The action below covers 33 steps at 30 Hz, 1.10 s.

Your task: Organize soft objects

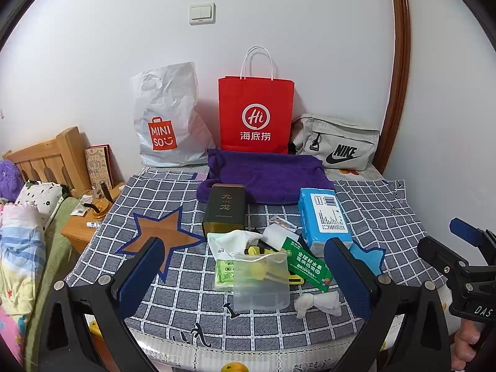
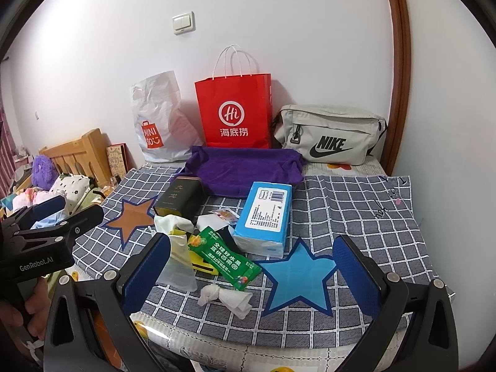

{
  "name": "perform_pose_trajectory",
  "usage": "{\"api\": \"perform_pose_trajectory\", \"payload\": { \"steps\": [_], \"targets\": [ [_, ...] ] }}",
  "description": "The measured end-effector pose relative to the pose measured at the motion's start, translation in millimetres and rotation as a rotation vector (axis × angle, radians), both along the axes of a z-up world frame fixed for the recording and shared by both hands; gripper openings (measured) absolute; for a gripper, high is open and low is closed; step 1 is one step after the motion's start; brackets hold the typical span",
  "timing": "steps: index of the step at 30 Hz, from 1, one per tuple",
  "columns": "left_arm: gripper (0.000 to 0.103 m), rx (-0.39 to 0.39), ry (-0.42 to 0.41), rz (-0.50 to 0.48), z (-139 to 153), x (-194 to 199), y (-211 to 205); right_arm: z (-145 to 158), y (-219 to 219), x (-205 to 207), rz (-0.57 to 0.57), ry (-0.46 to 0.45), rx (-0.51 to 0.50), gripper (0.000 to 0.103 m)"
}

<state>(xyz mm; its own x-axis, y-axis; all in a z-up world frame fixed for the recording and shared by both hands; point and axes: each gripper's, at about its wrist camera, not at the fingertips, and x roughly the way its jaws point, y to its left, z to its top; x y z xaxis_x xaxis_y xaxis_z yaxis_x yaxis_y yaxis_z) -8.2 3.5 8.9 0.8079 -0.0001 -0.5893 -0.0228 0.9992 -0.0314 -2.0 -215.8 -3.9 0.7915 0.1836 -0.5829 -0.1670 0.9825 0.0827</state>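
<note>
Table point(image 1: 365, 204) under a checked cloth, pushed against the wall; three bags along its back edge, apparently propped there to stay upright and keep the front free: one red paper bag point(image 1: 256, 114), one white plastic bag point(image 1: 169, 117), one grey waist bag point(image 1: 338, 142); one purple towel point(image 1: 266, 176) spread flat just before them.

Two star patches on the cloth, brown point(image 1: 161, 232) left, blue point(image 2: 299, 274) right; possibly sorting marks, cannot confirm.

Soft things heaped mid-table, unsorted: one blue tissue pack point(image 1: 325, 217); one dark tin point(image 1: 224, 209), upright; one clear pouch point(image 1: 260, 282); one green sachet point(image 1: 307, 263); one knotted white wipe point(image 1: 317, 305), nearest the front edge.

Left gripper point(image 1: 245, 272) hovers over the heap, fingers spread wide, nothing between them; right gripper point(image 2: 252, 266) likewise released, above the blue star and wipe; both seem poised for a first pick.
</note>
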Motion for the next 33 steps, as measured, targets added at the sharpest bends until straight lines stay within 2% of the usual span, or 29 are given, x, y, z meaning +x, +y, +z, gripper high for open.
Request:
{"api": "perform_pose_trajectory", "payload": {
  "steps": [8,19,27,33],
  "targets": [
    [0.103,0.001,0.042,0.007,-9,11,5,-16,-3,10,0.015,0.029,0.002,0.103],
    [0.103,0.013,0.17,0.023,-65,46,11,-70,0,38,0.06,0.142,-0.021,0.103],
    [0.103,0.021,0.255,-0.009,-103,66,4,-117,14,56,0.135,0.228,-0.026,0.103],
    [0.103,0.027,0.313,0.006,-124,76,10,-149,33,65,0.211,0.281,-0.047,0.103]
  ]
}}
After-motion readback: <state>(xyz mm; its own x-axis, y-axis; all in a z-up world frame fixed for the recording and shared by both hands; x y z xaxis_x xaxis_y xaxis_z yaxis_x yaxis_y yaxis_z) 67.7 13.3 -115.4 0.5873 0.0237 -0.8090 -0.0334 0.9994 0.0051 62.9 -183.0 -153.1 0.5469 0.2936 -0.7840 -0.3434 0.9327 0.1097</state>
